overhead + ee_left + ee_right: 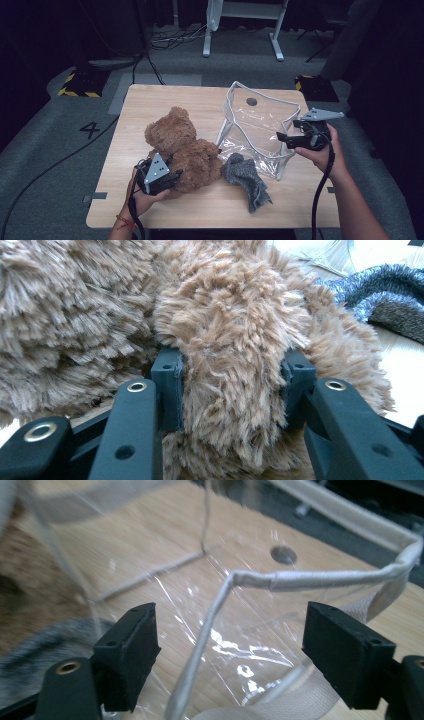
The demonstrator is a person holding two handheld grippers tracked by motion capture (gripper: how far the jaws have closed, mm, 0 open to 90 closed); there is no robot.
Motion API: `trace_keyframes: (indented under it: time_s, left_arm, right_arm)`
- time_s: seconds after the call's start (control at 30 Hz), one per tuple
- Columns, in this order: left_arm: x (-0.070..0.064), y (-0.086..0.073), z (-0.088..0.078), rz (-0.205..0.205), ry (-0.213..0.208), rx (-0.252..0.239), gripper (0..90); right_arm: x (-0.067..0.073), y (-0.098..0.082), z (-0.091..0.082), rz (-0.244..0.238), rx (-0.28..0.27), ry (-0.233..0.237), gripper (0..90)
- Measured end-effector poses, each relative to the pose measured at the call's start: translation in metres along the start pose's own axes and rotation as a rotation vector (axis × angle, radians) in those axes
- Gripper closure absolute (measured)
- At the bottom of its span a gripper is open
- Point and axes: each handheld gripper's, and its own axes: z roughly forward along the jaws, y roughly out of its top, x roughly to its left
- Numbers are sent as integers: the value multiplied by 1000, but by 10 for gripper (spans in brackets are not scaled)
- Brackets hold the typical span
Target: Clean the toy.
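The left gripper (232,375) has its fingers (167,382) clamped on the teddy bear (182,150), not yet in the clear bag (257,127). The right gripper (232,650) fingers (130,652) stand apart around the bag's rim. Packing remains; the grey cloth (245,177) lies between both grippers.
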Motion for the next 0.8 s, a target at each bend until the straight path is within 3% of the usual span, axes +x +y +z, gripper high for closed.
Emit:
trace_keyframes:
  time_s: [0.07, 0.13, 0.27, 0.4, 0.47, 0.57, 0.77, 0.8]
  left_arm:
    - [-1, 0, 0, 4, -3, 3, 563]
    - [-1, 0, 0, 8, -4, 3, 562]
    - [-1, 0, 0, 7, -7, 2, 562]
    - [0, 0, 0, 4, -3, 2, 562]
    - [0, 0, -1, 3, 7, 0, 563]
    - [2, 0, -3, -5, 23, -3, 564]
    - [10, -3, -10, -22, 58, -7, 564]
    - [11, -3, -11, -26, 63, -8, 564]
  right_arm:
    - [-4, 1, 8, 12, 28, -46, 216]
    - [-8, 0, 12, 31, 49, -44, 230]
    - [-19, -6, 16, 79, 67, 98, 566]
    - [-25, -6, 18, 64, 62, 191, 801]
    - [-26, -3, 21, 37, 51, 203, 874]
    - [-23, 3, 24, 5, 50, 181, 880]
    - [-11, 18, 34, -119, 55, 149, 881]
    - [-9, 21, 37, -136, 50, 160, 881]
